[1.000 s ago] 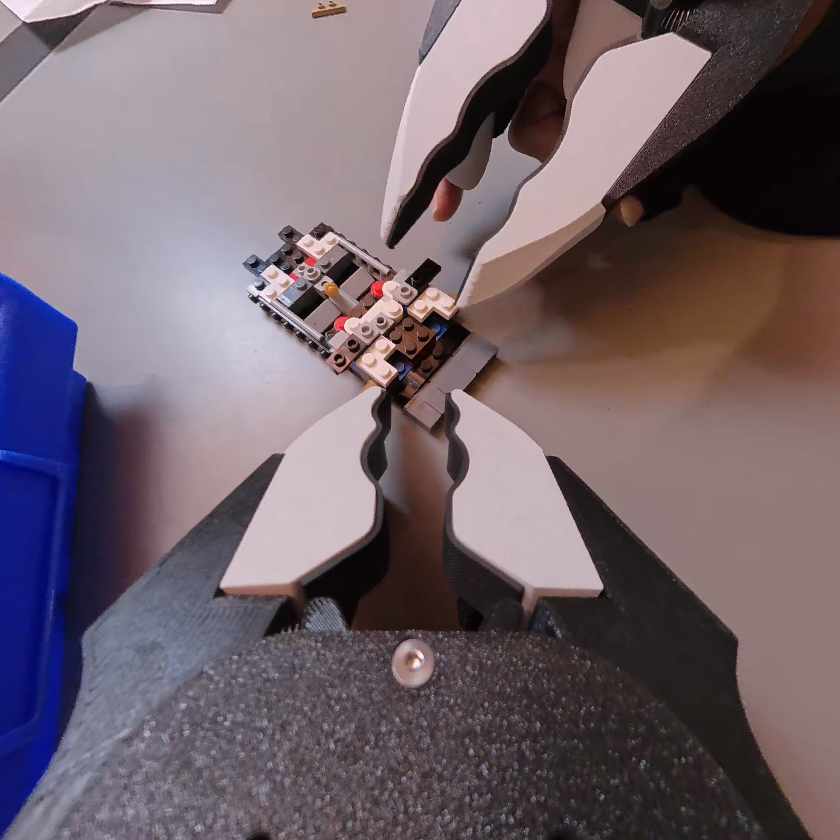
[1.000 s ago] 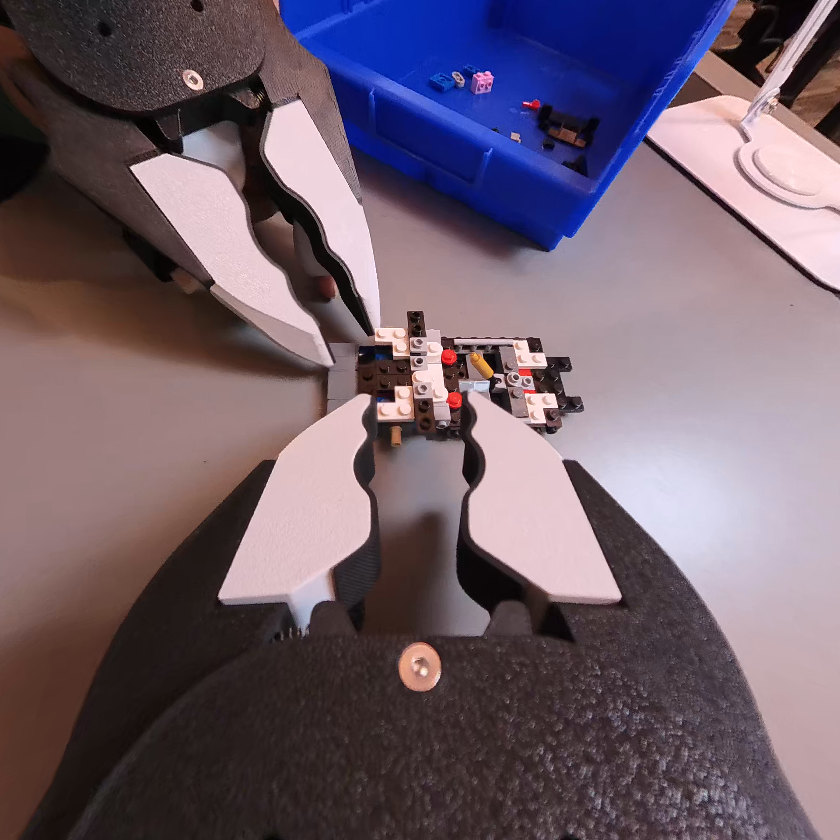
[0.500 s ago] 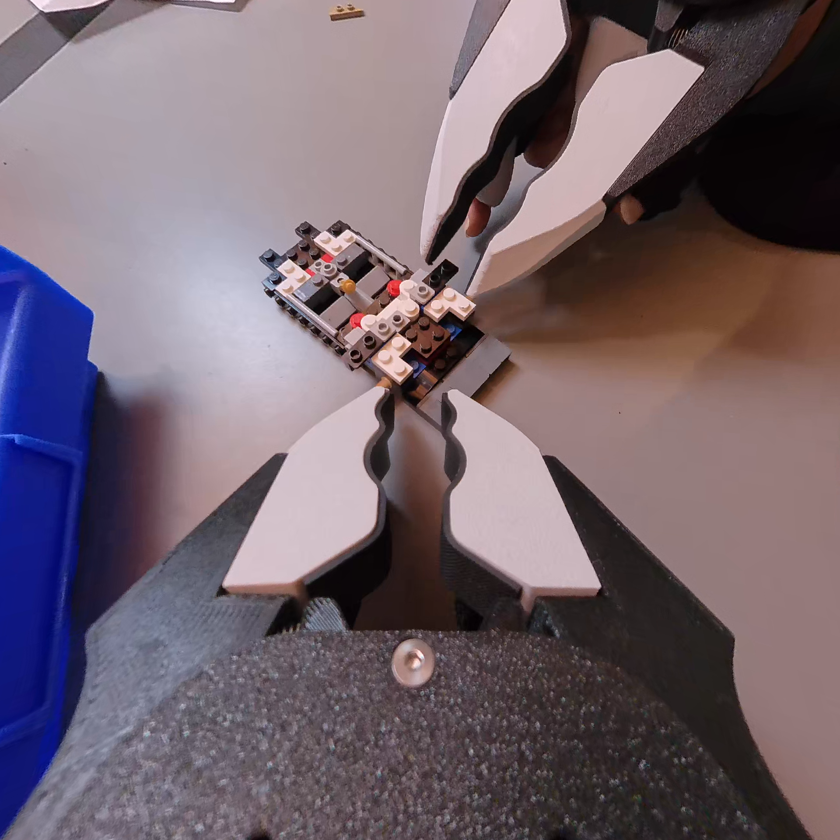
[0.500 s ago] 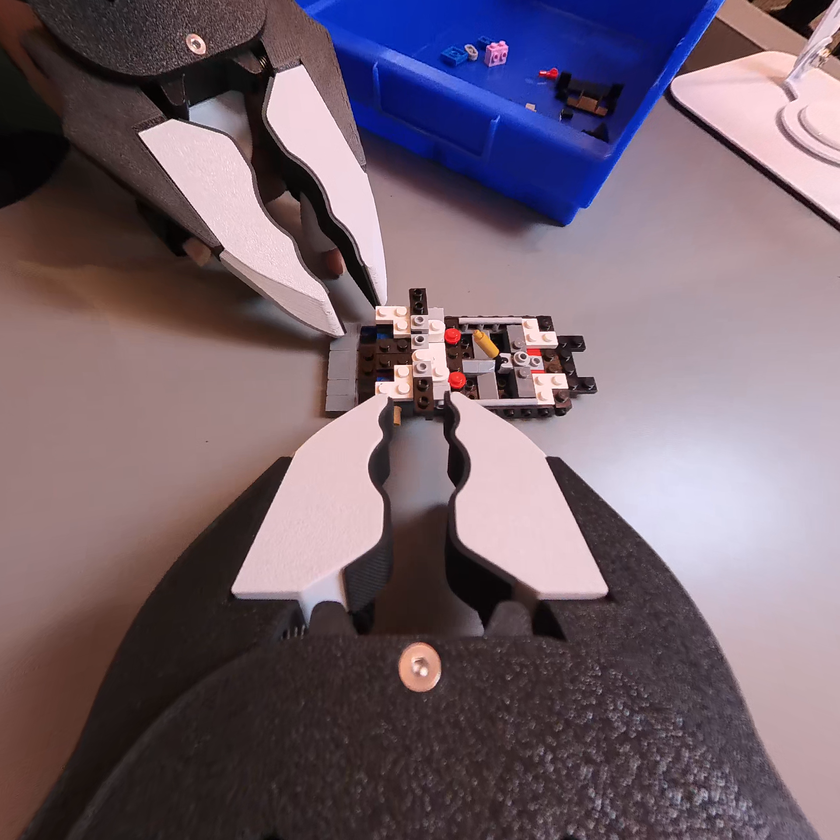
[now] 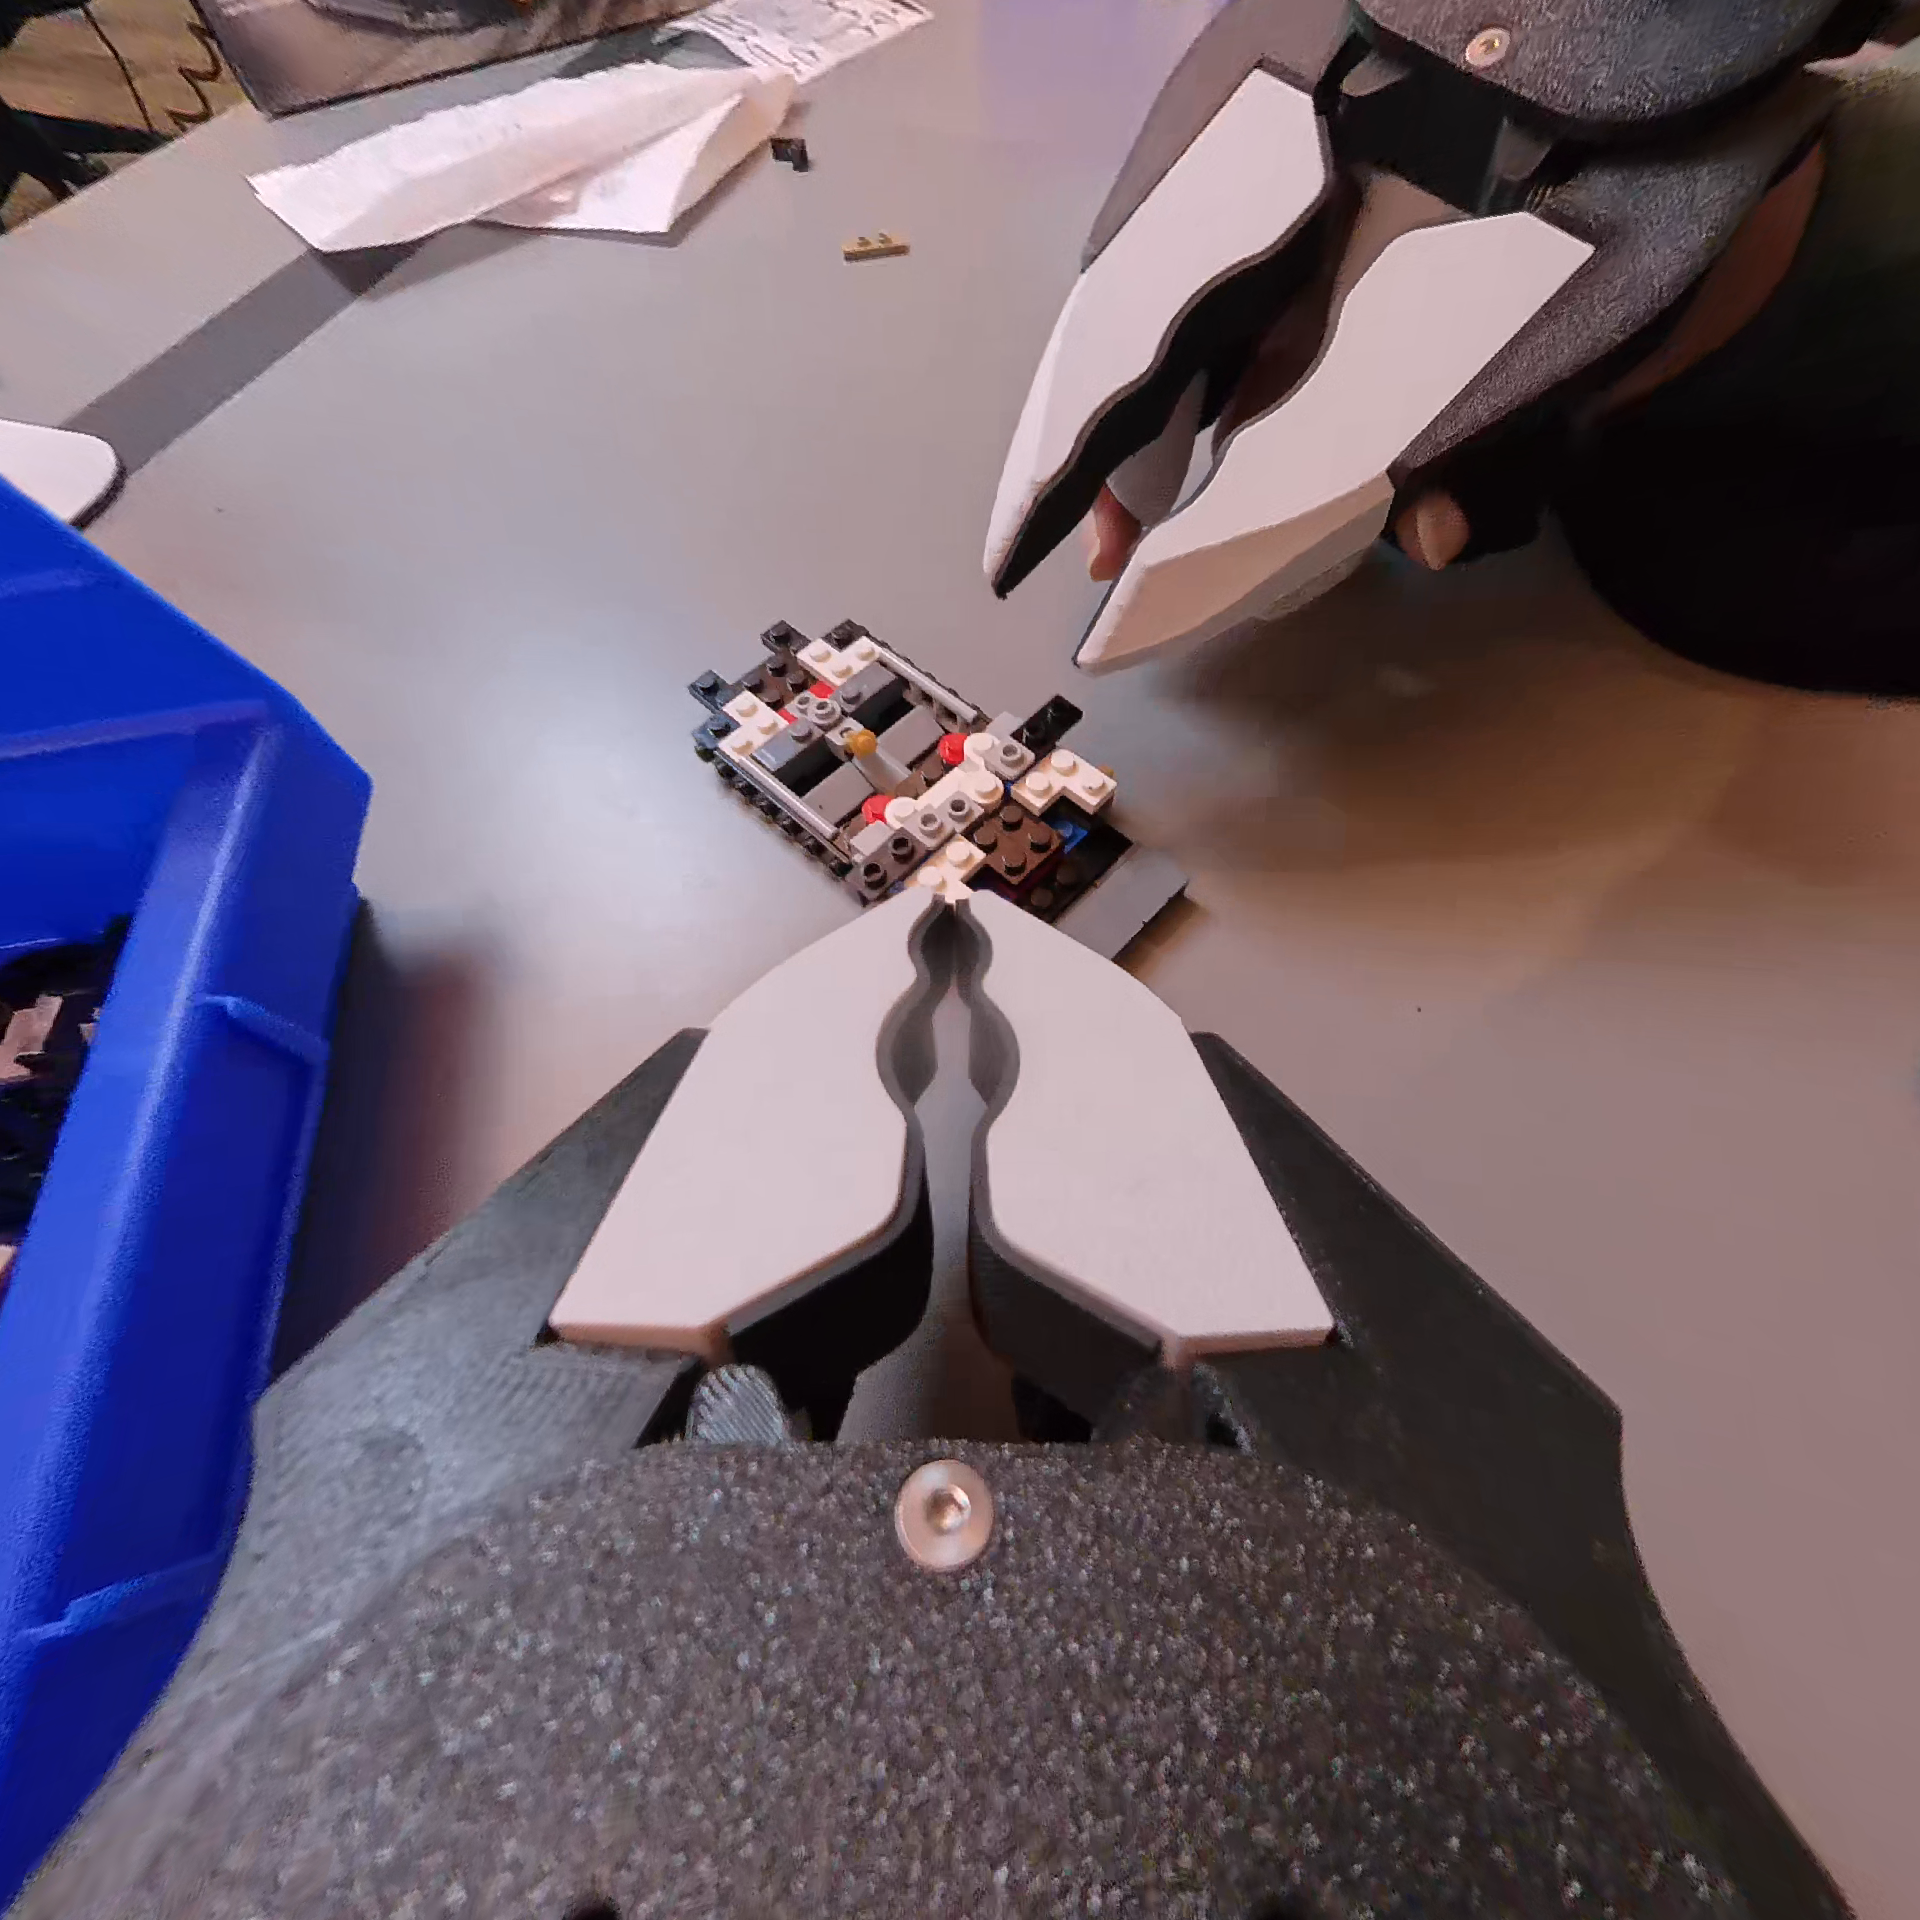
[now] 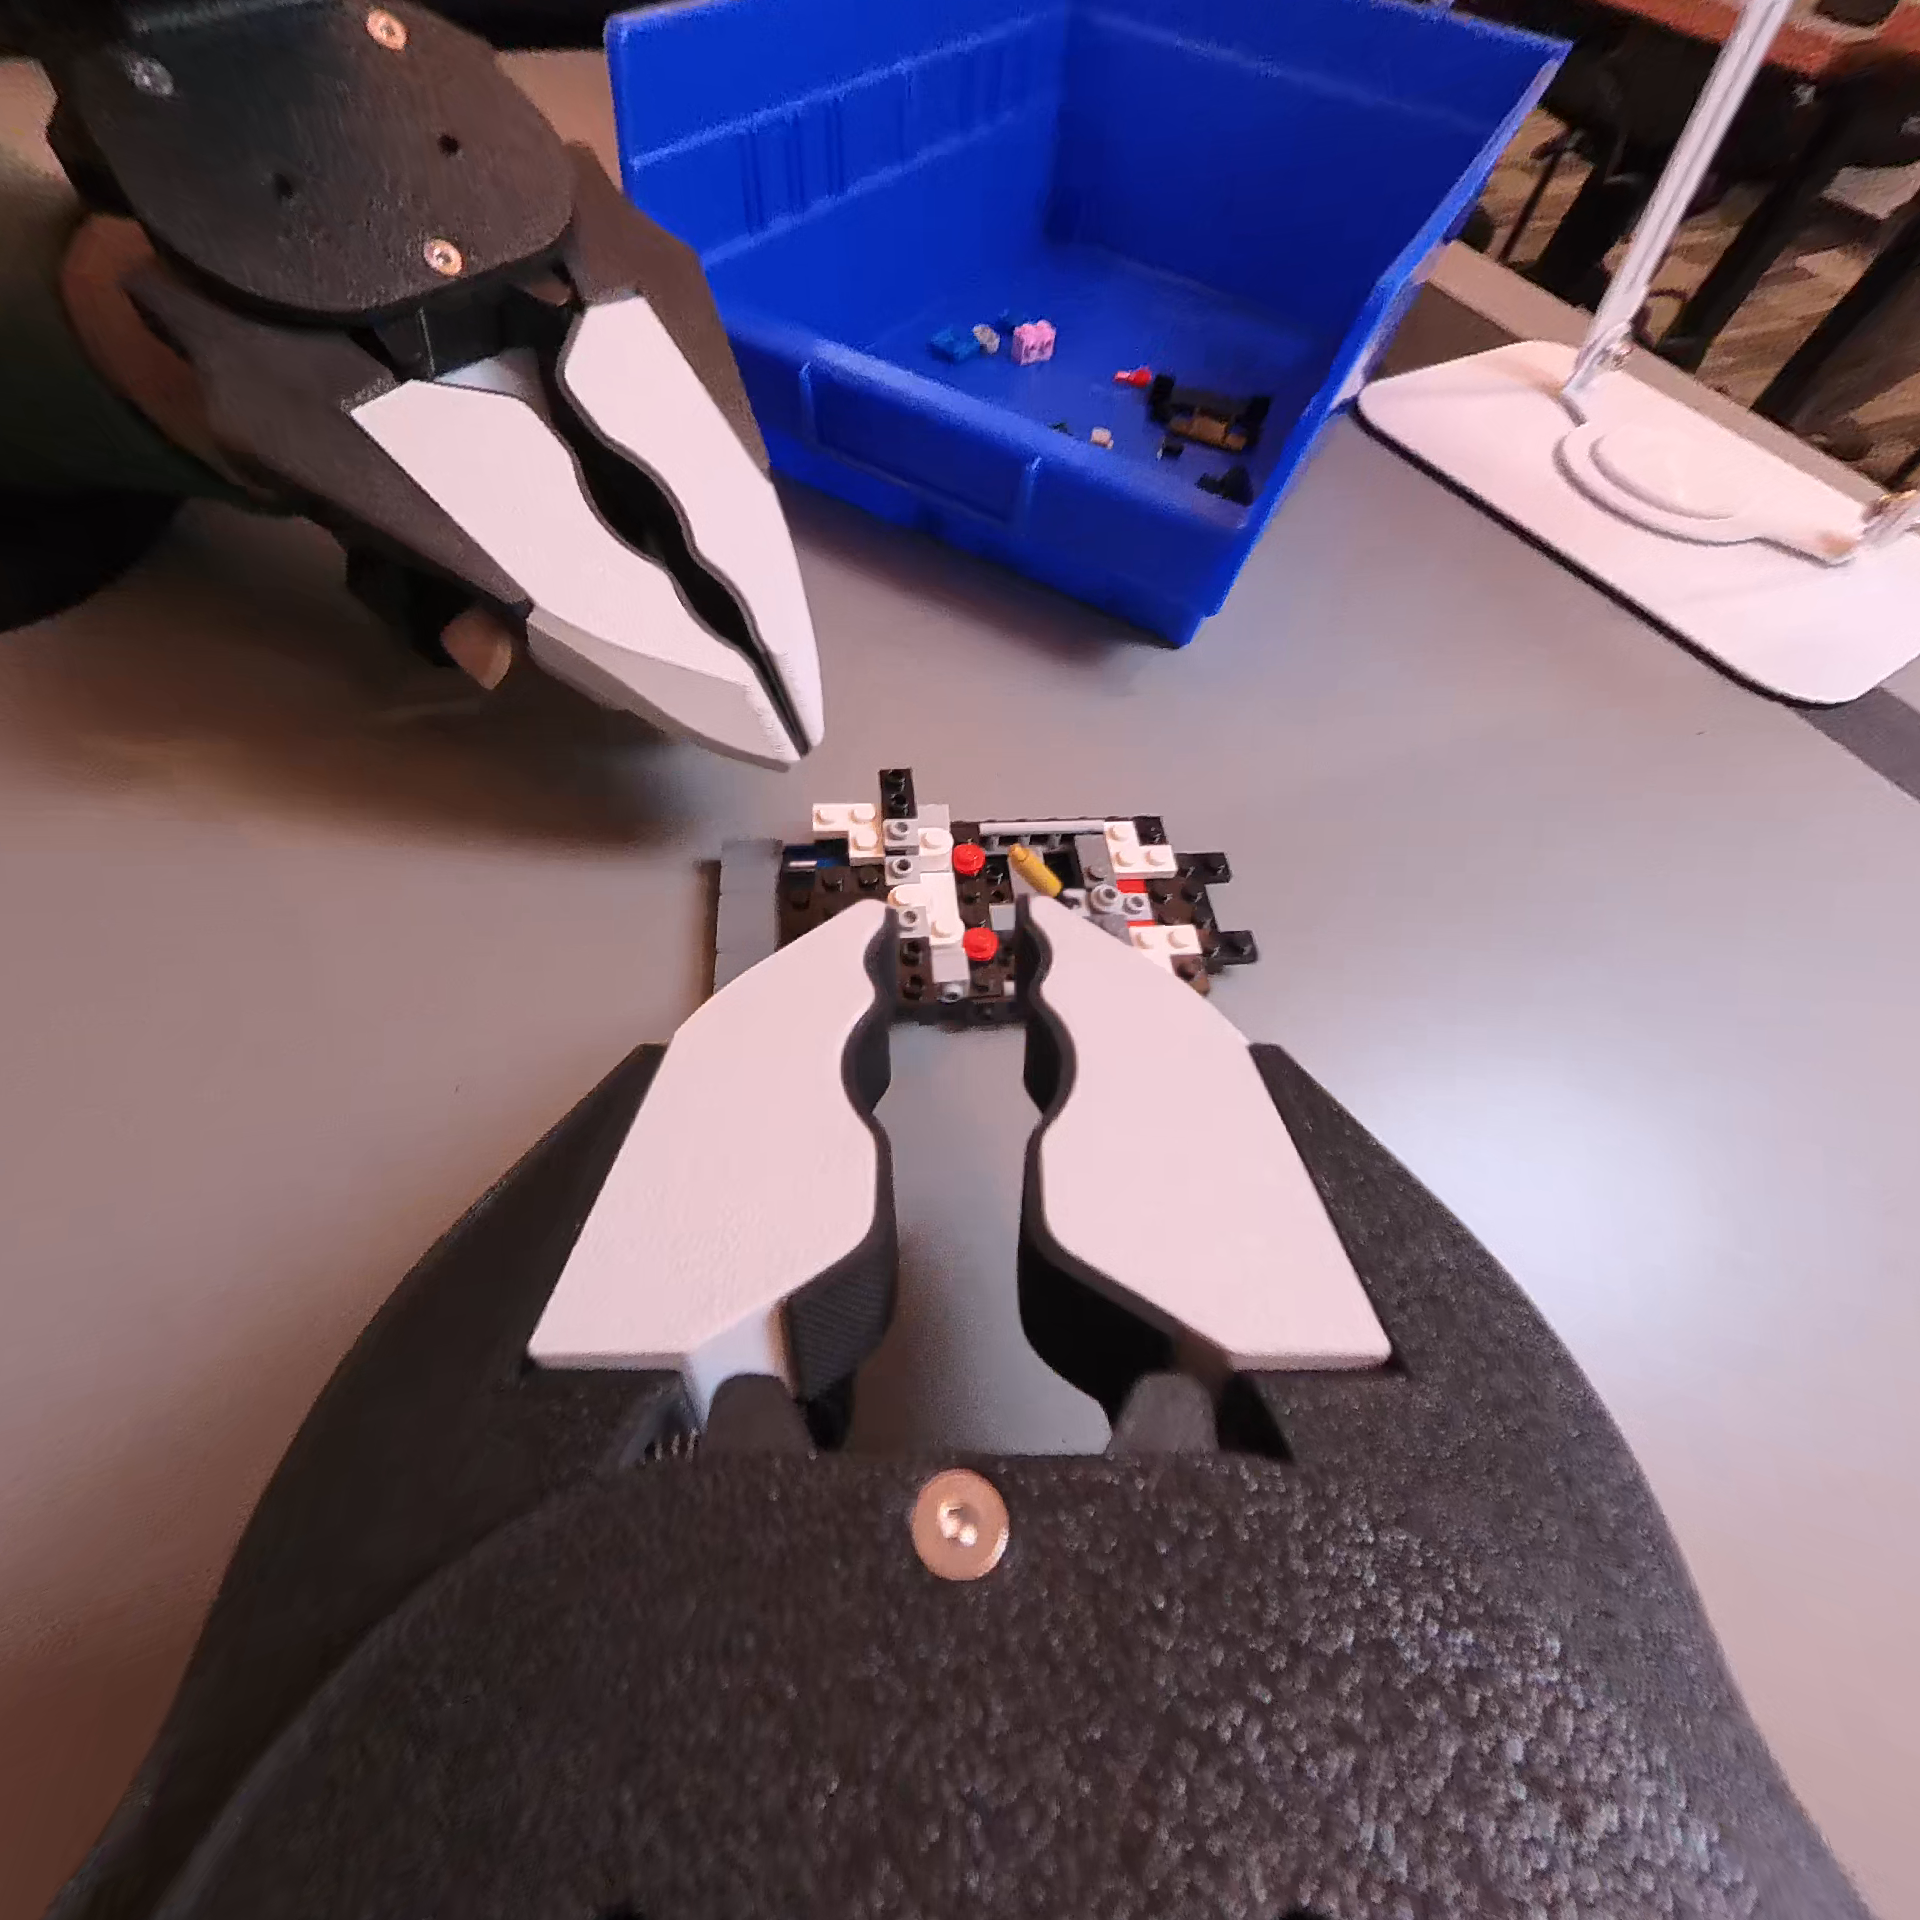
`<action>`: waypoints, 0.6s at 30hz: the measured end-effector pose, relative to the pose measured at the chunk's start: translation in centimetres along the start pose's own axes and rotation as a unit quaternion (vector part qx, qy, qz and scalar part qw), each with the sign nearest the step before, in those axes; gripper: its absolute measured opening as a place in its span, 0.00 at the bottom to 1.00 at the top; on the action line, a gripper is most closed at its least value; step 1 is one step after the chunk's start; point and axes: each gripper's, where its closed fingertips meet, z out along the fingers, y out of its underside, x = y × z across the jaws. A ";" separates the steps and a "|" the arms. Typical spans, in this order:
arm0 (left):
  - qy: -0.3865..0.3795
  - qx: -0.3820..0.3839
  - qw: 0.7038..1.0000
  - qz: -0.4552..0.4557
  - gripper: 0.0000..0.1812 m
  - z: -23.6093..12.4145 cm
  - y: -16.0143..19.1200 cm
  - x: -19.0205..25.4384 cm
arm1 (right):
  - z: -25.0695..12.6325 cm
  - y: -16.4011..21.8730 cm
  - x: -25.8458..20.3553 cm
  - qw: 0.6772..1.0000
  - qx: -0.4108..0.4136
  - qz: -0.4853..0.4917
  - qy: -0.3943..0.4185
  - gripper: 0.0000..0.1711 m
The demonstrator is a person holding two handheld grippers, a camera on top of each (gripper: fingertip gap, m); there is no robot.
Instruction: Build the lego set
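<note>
Now the left hand-held gripper [image 5: 951, 906] has closed empty, while the right hand-held gripper [image 6: 956, 914] stays parted over the brick model [image 6: 1039, 883].

Office or lab-type workroom: plain grey desk [image 6: 1455, 935] w/ blue plastic parts bin [image 6: 1039, 260] holding loose toy-brick bits, white lamp-type stand base [image 6: 1662, 540], folded paper sheets [image 5: 540, 156] at far edge; patterned carpet, dark chair legs beyond.

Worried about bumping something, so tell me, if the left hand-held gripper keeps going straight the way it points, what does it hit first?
Probably the brick model. The left hand-held gripper, shut, points right at the model's near edge, though it may be hovering slightly above it; depth is unclear.
</note>
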 end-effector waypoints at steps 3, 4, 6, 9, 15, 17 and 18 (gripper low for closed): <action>0.000 0.002 1.000 -0.007 0.00 0.0 0.0 -0.1 | -0.3 -0.4 0.6 1.000 0.013 0.004 0.013 0.12; -0.002 0.002 1.000 -0.006 0.00 0.0 0.0 -0.2 | -0.4 -0.4 0.6 1.000 0.013 0.003 0.015 0.12; -0.004 0.000 1.000 -0.002 0.00 0.0 0.1 -0.2 | -0.4 -0.3 0.7 1.000 0.012 -0.001 0.019 0.12; -0.009 -0.004 1.000 0.004 0.00 0.1 0.2 -0.3 | -0.1 0.1 0.5 1.000 -0.003 -0.011 0.018 0.12; -0.015 -0.005 1.000 0.010 0.00 0.1 0.2 -0.4 | 0.5 1.2 0.0 0.999 -0.034 -0.039 0.015 0.09; -0.016 -0.006 1.000 0.012 0.01 0.1 0.2 -0.4 | 0.6 1.3 -0.1 0.998 -0.036 -0.041 0.013 0.09; -0.016 -0.006 1.000 0.012 0.01 0.1 0.2 -0.4 | 0.6 1.3 -0.1 0.998 -0.036 -0.041 0.013 0.08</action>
